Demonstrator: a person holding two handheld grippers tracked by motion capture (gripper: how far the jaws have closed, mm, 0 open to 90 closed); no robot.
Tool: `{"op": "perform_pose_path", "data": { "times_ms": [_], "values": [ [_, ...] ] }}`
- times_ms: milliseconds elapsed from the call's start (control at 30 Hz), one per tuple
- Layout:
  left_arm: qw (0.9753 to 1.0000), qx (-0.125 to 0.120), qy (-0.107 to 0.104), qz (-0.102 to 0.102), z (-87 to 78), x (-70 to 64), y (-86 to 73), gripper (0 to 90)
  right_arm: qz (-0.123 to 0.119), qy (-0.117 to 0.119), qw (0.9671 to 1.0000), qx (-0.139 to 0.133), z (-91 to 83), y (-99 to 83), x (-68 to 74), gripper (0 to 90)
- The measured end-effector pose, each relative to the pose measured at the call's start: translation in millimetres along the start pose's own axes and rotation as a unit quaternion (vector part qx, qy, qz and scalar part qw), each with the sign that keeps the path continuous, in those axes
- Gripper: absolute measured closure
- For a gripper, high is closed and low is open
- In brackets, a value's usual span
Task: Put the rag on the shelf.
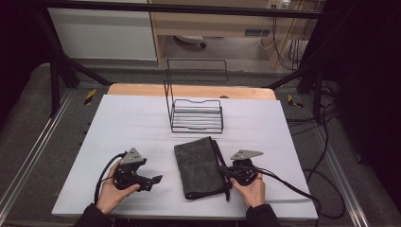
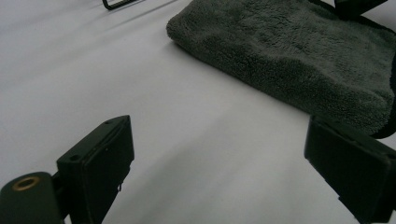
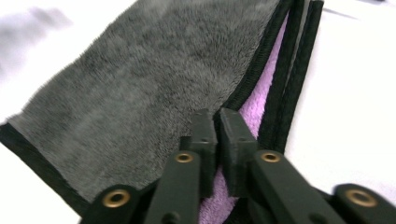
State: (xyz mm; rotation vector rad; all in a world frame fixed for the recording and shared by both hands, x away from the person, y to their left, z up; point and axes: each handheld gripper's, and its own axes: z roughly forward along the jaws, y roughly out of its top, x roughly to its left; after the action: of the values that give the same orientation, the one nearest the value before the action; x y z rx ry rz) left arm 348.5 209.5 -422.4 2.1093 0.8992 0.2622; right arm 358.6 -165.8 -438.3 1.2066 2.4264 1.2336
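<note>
A folded dark grey towel (image 1: pixel 198 165) with a black hem lies on the white table (image 1: pixel 127 123), front centre. My right gripper (image 1: pixel 224 173) sits at its right edge. In the right gripper view its jaws (image 3: pixel 217 117) are pressed together on the hem of the top layer, and the towel (image 3: pixel 140 84) shows a purple inner side beneath. My left gripper (image 1: pixel 153 182) rests on the table to the left of the towel, apart from it. Its jaws (image 2: pixel 219 144) stand wide open over bare table, with the towel (image 2: pixel 289 51) ahead and to the right.
A black wire rack (image 1: pixel 196 116) with a tall handle stands on the table just behind the towel; a corner of the rack (image 2: pixel 116 3) also appears in the left gripper view. Cables (image 1: pixel 293 189) trail off to the right. Bare white surface lies left and right of the towel.
</note>
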Motion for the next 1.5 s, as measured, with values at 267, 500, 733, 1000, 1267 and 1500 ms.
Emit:
{"op": "perform_pose_path", "data": {
  "times_ms": [267,500,733,1000,1267,1500],
  "values": [
    [0.9999,0.001,-0.006,-0.012,6.7,-15.8,10.6,12.0,-0.014,-0.061,0.9981,-0.001,-14.8,5.5,-7.3,87.9],
    [0.9990,0.013,-0.024,-0.034,24.9,-40.3,22.0,14.4,-0.019,-0.058,0.9981,-0.003,-7.6,3.9,-10.7,70.3],
    [0.9973,0.028,-0.040,-0.056,45.6,-66.0,27.8,29.7,-0.024,-0.047,0.9986,-0.001,-5.2,-1.2,-12.4,59.0],
    [0.9954,0.062,-0.050,-0.053,61.6,-91.1,18.6,51.2,-0.017,-0.040,0.9991,0.002,-6.8,-14.4,-13.7,61.7],
    [0.9928,0.069,-0.055,-0.081,64.9,-97.6,11.6,60.0,-0.002,-0.025,0.9996,0.010,-1.7,-15.3,-15.4,68.7],
    [0.9927,0.066,-0.052,-0.086,66.8,-102.1,11.5,72.6,0.019,-0.012,0.9996,0.019,-0.6,-13.7,-17.5,77.4]
  ]
}}
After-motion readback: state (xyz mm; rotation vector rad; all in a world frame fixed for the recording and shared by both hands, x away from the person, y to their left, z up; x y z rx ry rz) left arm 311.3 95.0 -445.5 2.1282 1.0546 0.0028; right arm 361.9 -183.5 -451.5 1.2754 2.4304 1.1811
